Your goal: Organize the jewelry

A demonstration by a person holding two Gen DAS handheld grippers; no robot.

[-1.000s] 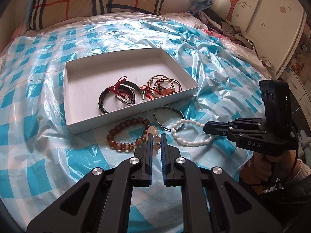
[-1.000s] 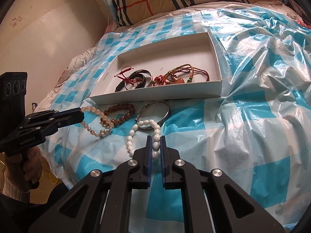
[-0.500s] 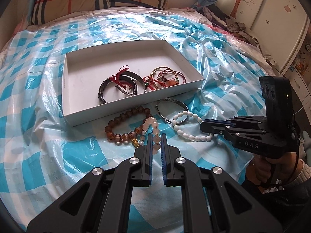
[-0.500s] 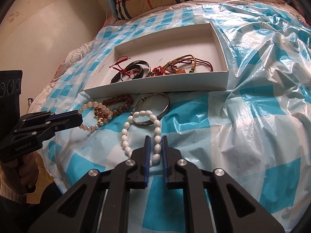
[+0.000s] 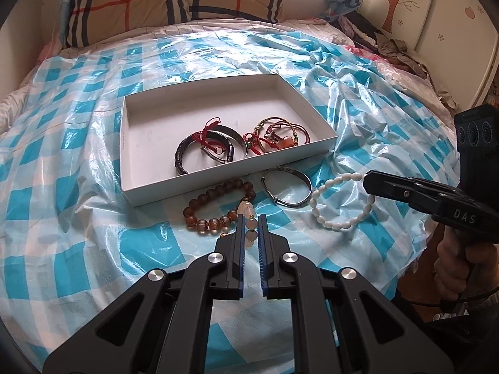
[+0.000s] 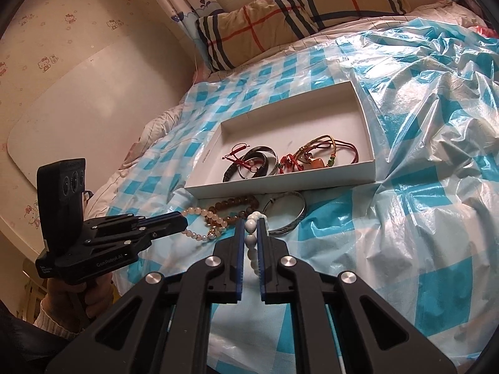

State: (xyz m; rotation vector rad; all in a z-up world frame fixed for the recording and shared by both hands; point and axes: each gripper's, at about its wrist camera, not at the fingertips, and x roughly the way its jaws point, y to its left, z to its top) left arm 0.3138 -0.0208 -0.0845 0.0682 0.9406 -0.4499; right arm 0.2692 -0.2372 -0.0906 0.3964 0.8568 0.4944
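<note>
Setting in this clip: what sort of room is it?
Most likely a home bedroom: a bed under a blue checked plastic sheet, a plaid pillow at its head, and a tree-decorated wardrobe beside it.

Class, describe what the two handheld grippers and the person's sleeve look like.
Both grippers are black plastic with silver pivot bolts and blue ribbed pads. The right gripper bears "DAS" lettering and a thin black cable below; the left gripper reads "GenRobot.AI". Each carries a black box with three round lenses. A cream knitted cuff shows.
</note>
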